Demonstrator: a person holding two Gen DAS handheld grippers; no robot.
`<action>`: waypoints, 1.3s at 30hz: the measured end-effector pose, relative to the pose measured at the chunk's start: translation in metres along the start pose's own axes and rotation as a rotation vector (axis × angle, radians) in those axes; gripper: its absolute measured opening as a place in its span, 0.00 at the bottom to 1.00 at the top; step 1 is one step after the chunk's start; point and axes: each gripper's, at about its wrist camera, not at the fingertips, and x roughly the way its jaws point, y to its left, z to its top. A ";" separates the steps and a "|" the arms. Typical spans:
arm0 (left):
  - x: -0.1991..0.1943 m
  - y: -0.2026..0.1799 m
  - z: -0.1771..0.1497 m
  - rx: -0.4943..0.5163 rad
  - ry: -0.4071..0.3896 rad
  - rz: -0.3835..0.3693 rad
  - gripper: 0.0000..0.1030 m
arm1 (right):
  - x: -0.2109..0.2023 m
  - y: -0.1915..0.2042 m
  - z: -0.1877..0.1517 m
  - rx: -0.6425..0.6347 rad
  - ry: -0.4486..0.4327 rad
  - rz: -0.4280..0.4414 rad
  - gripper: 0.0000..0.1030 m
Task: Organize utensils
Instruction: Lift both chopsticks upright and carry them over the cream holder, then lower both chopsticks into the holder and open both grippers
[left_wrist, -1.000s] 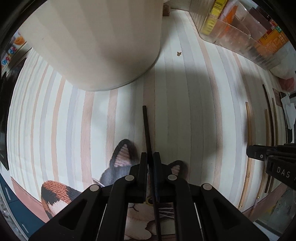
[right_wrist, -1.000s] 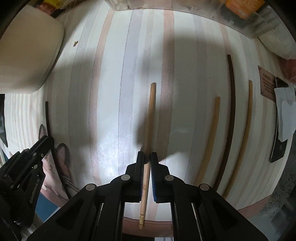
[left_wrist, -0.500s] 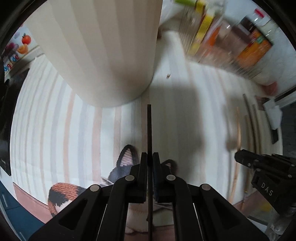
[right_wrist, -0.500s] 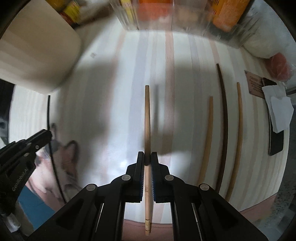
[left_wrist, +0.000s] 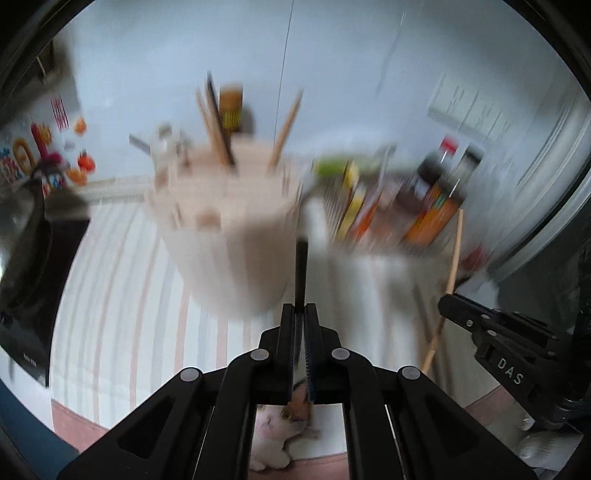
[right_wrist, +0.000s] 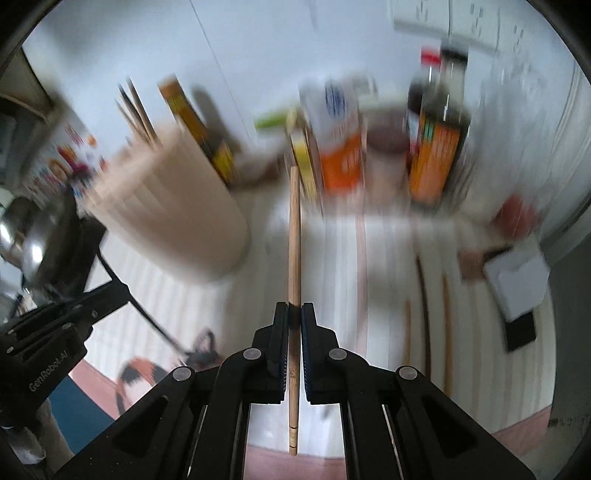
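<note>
We're looking at a home kitchen. Sauce bottles (right_wrist: 436, 147) are crowding the upper right, chopsticks are standing in a holder (left_wrist: 225, 229), upper left.

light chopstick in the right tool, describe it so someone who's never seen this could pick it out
Start at the big beige utensil holder on the striped mat. Right of it, the right tool is shut on a light wooden chopstick pointing toward the bottles. Unlike the other chopsticks lying on the mat farther right, it is lifted and clamped; the left tool's chopstick is black.
</note>
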 end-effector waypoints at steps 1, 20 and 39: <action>-0.015 -0.002 0.013 -0.001 -0.040 -0.020 0.02 | -0.015 0.003 0.011 0.000 -0.041 0.014 0.06; -0.077 0.052 0.187 -0.065 -0.320 0.011 0.01 | -0.048 0.064 0.205 0.061 -0.393 0.121 0.06; -0.012 0.094 0.188 -0.177 -0.169 0.013 0.03 | 0.048 0.121 0.217 -0.101 -0.295 0.178 0.07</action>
